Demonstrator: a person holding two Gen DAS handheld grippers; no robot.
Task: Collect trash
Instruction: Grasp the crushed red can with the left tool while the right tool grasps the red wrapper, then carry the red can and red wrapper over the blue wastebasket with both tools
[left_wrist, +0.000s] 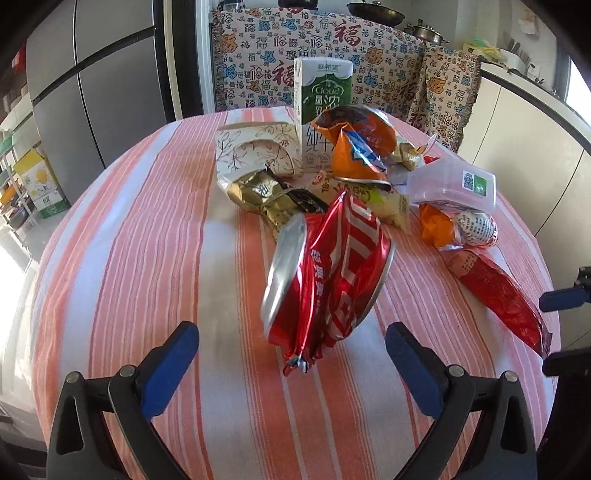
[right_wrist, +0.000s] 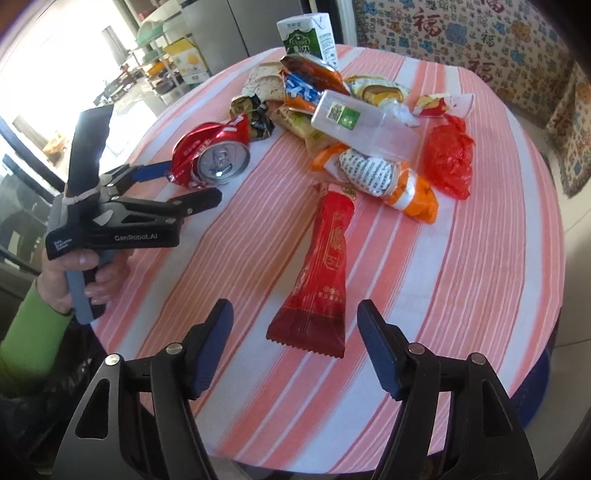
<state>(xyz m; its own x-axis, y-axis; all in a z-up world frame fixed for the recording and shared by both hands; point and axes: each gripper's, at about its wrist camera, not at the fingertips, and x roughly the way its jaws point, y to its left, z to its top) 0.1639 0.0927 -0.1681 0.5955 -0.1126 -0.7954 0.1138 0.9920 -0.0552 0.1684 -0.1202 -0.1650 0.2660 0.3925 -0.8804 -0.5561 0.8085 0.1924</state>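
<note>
The left gripper (left_wrist: 291, 354) had its jaws wide apart, and the crushed red can (left_wrist: 325, 280) lay on the table (left_wrist: 129, 229) just in front of them, not held. In the right wrist view this same gripper (right_wrist: 192, 184) reached the can (right_wrist: 214, 155) from the left edge of the table (right_wrist: 480, 277), with one blue finger (right_wrist: 151, 171) touching the can's side.

The right gripper (right_wrist: 295, 332) was also wide open, near the front edge. A long red wrapper (right_wrist: 317, 280) lay flat between its fingers and a little ahead of them; I could not tell if the pads touched it.

The other trash was in one pile toward the far edge: a green and white milk carton (left_wrist: 323, 110) standing upright, an orange snack bag (left_wrist: 358, 144), a gold wrapper (left_wrist: 258, 192), a clear plastic box (right_wrist: 362, 122) tilted on the wrappers, and a red plastic bag (right_wrist: 448, 162) on the right side of the pile.
</note>
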